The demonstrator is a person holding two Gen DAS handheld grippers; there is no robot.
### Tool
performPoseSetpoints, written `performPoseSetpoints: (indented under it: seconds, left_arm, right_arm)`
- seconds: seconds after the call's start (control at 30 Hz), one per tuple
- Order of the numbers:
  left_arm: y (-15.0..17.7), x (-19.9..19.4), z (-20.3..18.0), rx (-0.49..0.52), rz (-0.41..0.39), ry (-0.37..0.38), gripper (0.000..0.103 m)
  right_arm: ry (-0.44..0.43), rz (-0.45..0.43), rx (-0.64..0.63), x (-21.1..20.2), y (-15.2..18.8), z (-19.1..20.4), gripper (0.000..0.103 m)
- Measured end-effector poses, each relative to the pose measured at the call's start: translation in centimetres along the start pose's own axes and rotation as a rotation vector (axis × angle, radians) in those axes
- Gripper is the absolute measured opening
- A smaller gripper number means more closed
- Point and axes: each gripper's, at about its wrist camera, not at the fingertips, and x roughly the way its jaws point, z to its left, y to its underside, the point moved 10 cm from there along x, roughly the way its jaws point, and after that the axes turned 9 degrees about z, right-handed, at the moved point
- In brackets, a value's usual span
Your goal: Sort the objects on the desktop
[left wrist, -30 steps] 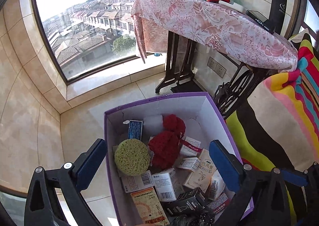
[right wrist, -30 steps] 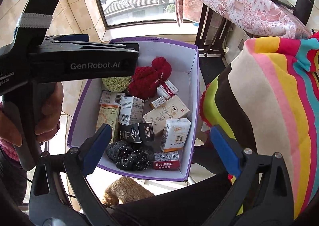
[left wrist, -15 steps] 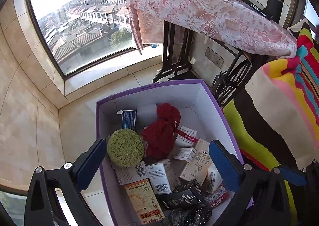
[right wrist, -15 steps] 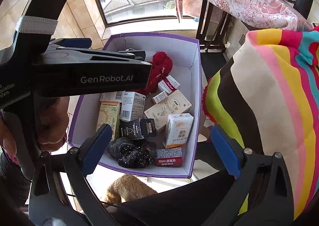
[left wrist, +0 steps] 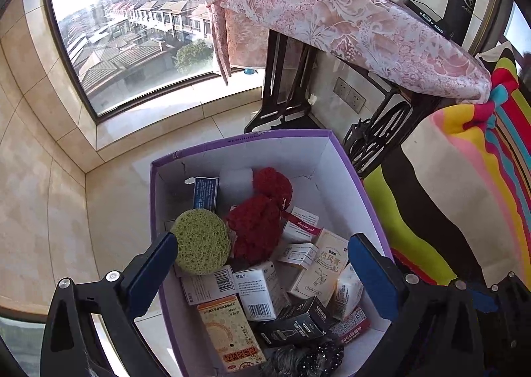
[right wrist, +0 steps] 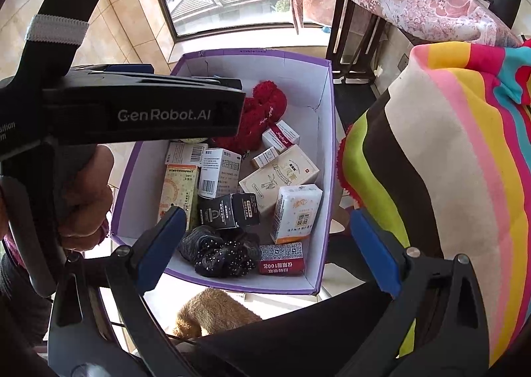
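A purple cardboard box (left wrist: 245, 141) with white inner walls stands on the tiled floor and holds several small medicine cartons, a round green sponge (left wrist: 200, 245), a red knitted item (left wrist: 257, 227) and a black beaded scrunchie (right wrist: 220, 252). My left gripper (left wrist: 262, 264) is open and empty, held above the box's near half. My right gripper (right wrist: 265, 240) is open and empty, above the box's (right wrist: 318, 104) near end. The left gripper's black body (right wrist: 142, 108) crosses the right wrist view at left.
A striped multicoloured cloth (left wrist: 464, 194) hangs close to the box's right side. Behind stands a sewing-machine table with a pink floral cover (left wrist: 348, 25). A large window (left wrist: 142, 31) is at the far left. A brown furry thing (right wrist: 212, 310) lies before the box.
Both grippers have moved forward and lower over the box, which now fills more of each view. Both stay open and empty. The box's contents have not moved.
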Motion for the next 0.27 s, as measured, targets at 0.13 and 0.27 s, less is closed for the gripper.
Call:
performPoseSetpoints:
  seconds: [0.13, 0.27]
  left_arm:
    - [-0.3, -0.4, 0.3, -0.017, -0.032, 0.0, 0.103]
    - [-0.2, -0.2, 1.0, -0.022, -0.04, -0.079, 0.096]
  right_arm:
    - [0.005, 0.004, -0.002, 0.1, 0.1, 0.1, 0.099]
    - [0.003, 0.008, -0.006, 0.2, 0.4, 0.2, 0.099]
